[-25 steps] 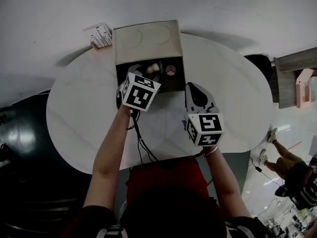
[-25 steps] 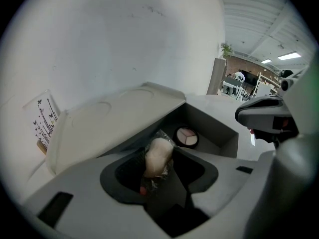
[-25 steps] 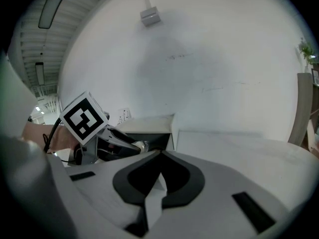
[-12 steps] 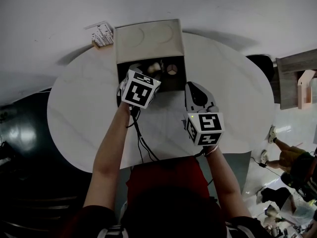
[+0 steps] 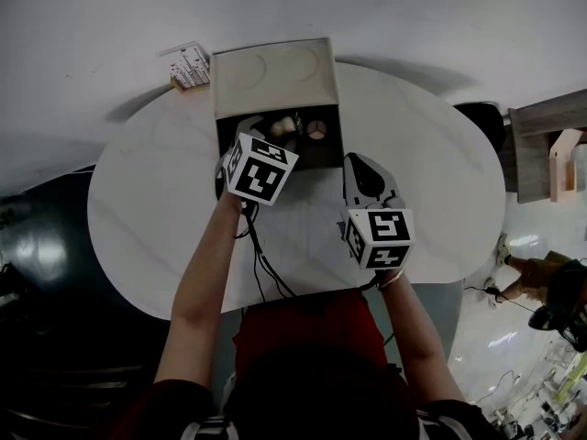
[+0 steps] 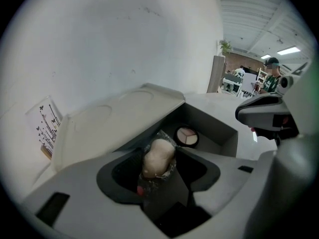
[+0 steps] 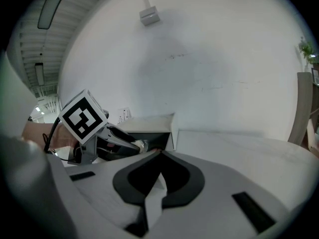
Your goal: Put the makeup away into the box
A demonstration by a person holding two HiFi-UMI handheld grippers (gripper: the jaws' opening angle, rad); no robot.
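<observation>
Makeup in hand is a pale wrapped puff (image 6: 157, 159). It sits right between the tips of the left claw (image 6: 159, 152), with its long axis running along the jaws and pointing down into the open box (image 5: 273, 79). That claw's jaws are opening and stand wide, and the pads look to be letting go of the wrapper rather than pinching it. The puff is over the left part of the dark interior, and a round eyeshadow compact (image 6: 187, 136) already lies in the box to its right, apart from it. I judge that the drop is straight down from here. The right claw (image 7: 160, 153) is closed on nothing and hovers over the tabletop (image 5: 165, 209) outside the box's near right corner, farther from the puff.
</observation>
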